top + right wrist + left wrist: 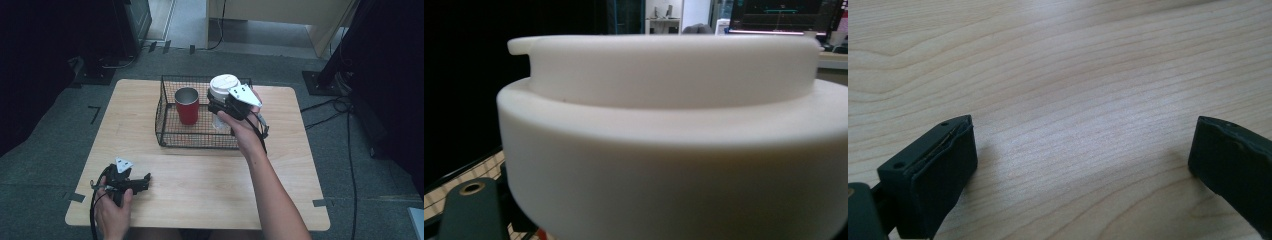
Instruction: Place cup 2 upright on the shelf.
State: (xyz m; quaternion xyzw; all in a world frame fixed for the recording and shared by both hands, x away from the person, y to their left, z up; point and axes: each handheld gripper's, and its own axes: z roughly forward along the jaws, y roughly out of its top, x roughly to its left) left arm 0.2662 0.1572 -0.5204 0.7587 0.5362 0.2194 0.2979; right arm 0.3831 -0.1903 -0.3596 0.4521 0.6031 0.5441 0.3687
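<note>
A cup with a white lid (223,85) hangs upright over the right part of a black wire basket (165,132), with my right gripper (220,104) shut on it just below the lid. In the right gripper view the white lid (664,130) looms very close, and one black finger (471,212) shows at the bottom left. A red tumbler (187,106) stands upright inside the basket, to the left of the held cup. My left gripper (146,181) lies on the wooden table (210,185) near the front left, its jaws open (1083,145) over bare wood with nothing between them.
The basket sits at the table's far middle. Black stands and cables (330,107) lie on the floor to the right, and dark equipment (115,30) stands at the back left.
</note>
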